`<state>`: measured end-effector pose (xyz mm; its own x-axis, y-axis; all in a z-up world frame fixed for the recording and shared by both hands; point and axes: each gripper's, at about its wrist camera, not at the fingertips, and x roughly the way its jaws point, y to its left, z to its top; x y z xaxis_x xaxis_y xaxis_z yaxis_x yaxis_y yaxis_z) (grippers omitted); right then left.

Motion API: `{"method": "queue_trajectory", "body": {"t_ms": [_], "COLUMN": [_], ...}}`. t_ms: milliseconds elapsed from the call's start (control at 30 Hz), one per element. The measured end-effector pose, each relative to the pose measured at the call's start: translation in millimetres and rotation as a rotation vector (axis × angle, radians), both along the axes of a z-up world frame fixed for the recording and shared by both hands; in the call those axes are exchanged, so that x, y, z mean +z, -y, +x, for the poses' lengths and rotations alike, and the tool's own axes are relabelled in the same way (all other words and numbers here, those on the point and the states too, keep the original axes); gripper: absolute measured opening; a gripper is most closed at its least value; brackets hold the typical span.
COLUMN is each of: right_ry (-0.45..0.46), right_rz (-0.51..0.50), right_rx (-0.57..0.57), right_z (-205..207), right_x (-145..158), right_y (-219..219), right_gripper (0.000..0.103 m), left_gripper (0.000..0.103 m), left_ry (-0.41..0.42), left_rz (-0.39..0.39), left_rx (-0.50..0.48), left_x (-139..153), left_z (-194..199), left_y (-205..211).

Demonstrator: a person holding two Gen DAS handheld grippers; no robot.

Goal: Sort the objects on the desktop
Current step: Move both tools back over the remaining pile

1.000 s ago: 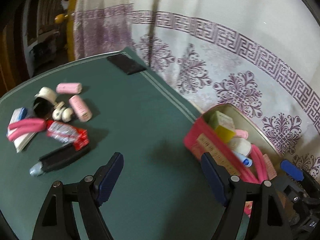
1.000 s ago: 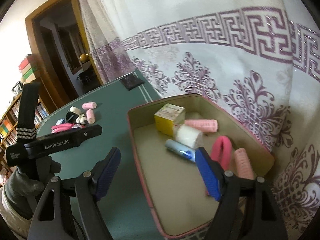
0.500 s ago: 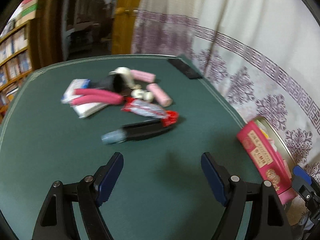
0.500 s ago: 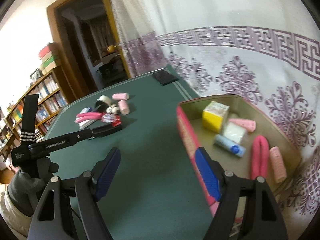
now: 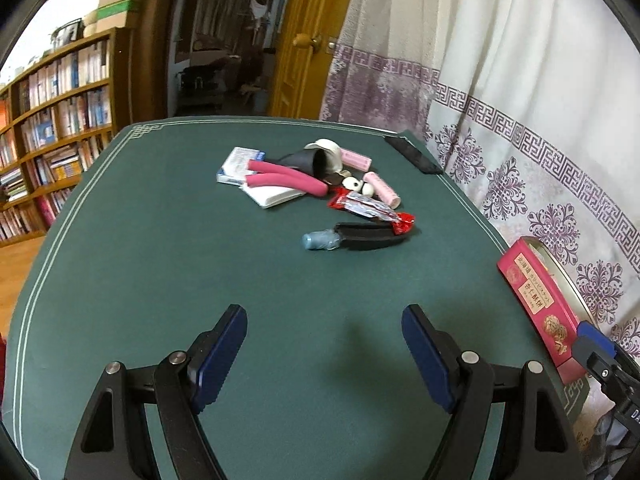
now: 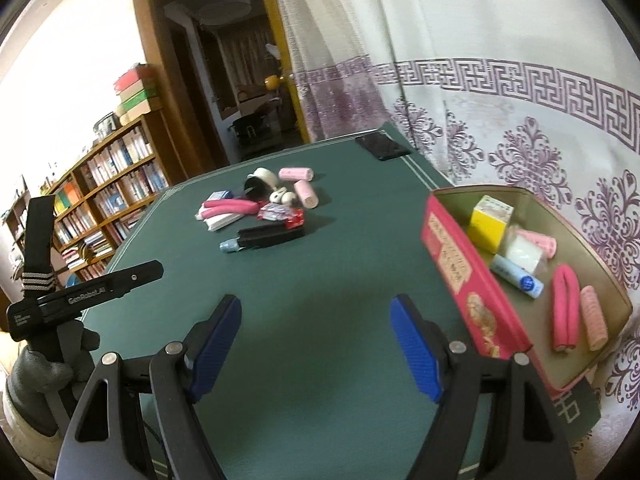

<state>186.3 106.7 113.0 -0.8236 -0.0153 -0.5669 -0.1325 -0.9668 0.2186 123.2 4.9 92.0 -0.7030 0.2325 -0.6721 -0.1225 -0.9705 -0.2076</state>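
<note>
While both grippers hang empty over bare felt, the unsorted clutter lies in a heap toward the far side of the green felt-topped table (image 5: 160,260): a bent pink foam curler (image 5: 280,178), a red foil snack packet (image 5: 370,210), and nearest, a black clip with a pale blue capped tube (image 5: 352,238). At the right edge sits the red rectangular tin (image 6: 472,292), open-topped so items can be dropped in; it already holds a yellow carton (image 6: 488,220), pink rollers and a blue tube. Jaws stand apart on the left gripper (image 5: 324,350) and right gripper (image 6: 316,346), nothing between them, likely ready for the next pick.
</note>
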Motion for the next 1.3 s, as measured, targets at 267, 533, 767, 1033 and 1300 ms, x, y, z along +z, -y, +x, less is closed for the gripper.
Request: {"method": "queue_trajectory", "body": {"t_ms": [267, 533, 767, 1033, 1300], "right_ry": [-0.004, 0.011, 0.025, 0.077, 0.117], "right_rz": [0.007, 0.008, -0.015, -0.045, -0.062], "right_rx": [0.034, 0.057, 0.051, 0.073, 0.091], "right_z": [0.0, -3.5, -9.9, -26.9, -64.2], "right_x": [1.3, -3.0, -7.2, -17.0, -23.3], "right_y": [12.2, 18.3, 6.3, -8.6, -12.7], "right_gripper": [0.080, 0.080, 0.080, 0.081, 0.081], "left_gripper": [0.081, 0.081, 0.081, 0.081, 0.081], "left_ry": [-0.007, 0.010, 0.004, -0.002, 0.042], "left_rz": [0.002, -0.001, -0.025, -0.043, -0.057], "left_rx": [0.002, 0.014, 0.006, 0.008, -0.021], "left_x": [0.6, -4.4, -0.1, 6.9, -5.9], "left_z": [6.3, -9.9, -18.5, -45.1, -100.5], "left_y": [18.9, 29.5, 22.6, 19.6, 13.1]}}
